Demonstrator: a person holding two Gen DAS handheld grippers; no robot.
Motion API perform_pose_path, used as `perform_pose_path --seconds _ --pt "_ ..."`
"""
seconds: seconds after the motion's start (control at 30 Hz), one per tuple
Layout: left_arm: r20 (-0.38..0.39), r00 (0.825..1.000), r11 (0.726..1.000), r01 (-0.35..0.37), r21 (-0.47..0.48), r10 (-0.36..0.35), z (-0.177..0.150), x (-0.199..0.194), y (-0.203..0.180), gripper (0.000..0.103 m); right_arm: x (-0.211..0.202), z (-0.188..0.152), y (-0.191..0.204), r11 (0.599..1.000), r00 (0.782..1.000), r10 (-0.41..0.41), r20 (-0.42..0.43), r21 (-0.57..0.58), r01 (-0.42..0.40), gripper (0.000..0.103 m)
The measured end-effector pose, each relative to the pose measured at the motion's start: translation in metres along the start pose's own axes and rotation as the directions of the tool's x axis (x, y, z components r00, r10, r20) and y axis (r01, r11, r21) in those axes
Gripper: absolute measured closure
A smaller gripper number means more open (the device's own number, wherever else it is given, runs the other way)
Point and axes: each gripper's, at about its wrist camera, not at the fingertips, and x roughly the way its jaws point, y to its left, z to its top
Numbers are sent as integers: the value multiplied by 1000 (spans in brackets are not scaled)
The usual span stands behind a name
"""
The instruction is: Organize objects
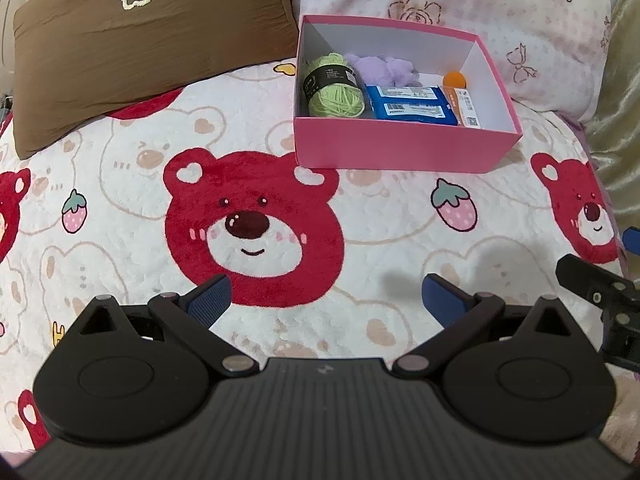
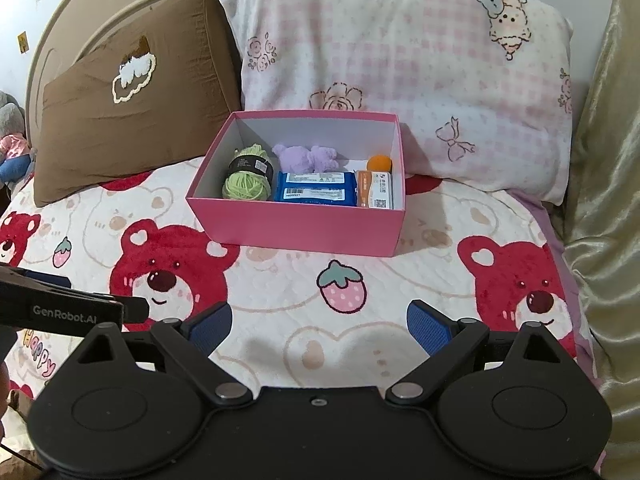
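Grippers: your left gripper and right gripper both gape wide, holding nothing, above the bear blanket. Pink box ahead holds yarn, purple plush, blue pack, orange ball.

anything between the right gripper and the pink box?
No object. In the right wrist view, only bare bear-and-strawberry printed blanket lies between the open right gripper and the pink cardboard box; a printed strawberry sits on that stretch.

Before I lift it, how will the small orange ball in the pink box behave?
The orange ball looks fuzzy and small, so probably light and soft. Being round, it may roll once nudged, though the pink box walls should contain it.
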Motion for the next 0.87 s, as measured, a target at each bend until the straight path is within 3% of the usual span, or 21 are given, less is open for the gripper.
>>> perform_pose_path --seconds 0.87 --pt "-29 1000 1000 -7 17 7 -1 3 -2 0 7 -2 -2 1000 999 -24 -36 4 25 7"
